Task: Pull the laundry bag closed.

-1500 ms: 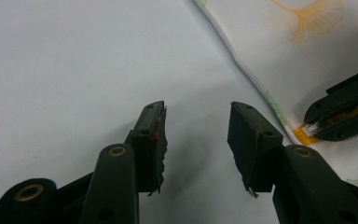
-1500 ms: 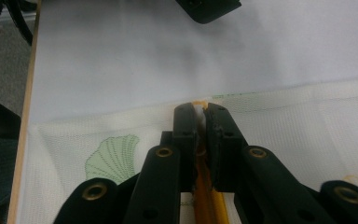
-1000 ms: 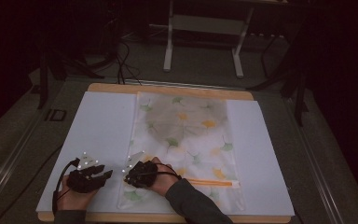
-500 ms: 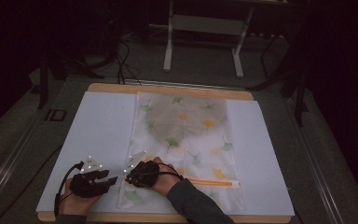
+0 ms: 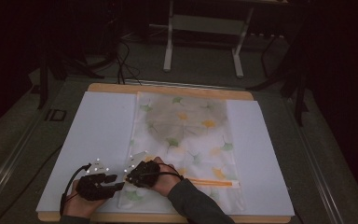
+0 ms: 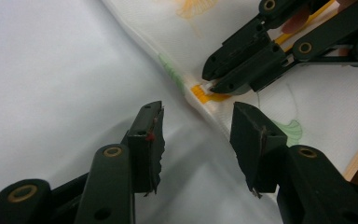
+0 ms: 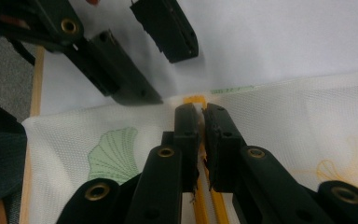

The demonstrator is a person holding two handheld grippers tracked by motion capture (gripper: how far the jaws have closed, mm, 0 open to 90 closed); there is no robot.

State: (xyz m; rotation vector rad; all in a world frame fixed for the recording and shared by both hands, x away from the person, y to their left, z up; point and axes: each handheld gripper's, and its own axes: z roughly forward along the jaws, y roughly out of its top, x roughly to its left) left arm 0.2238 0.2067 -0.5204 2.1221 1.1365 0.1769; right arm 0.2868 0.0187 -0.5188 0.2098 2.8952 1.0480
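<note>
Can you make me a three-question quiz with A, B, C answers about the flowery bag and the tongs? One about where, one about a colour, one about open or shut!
1. Where is the flowery bag?
A. on the white sheet
B. on the floor
C. hanging on the metal frame

2. What colour is the bag's zipper strip?
A. blue
B. orange
C. black

3. How are the left tongs?
A. shut on the bag
B. shut on nothing
C. open

Answers:
1 A, the bag lies flat in the middle of the sheet.
2 B, the strip shows orange by the right tongs, which pinch its end.
3 C, a wide gap shows between their jaws.
</note>
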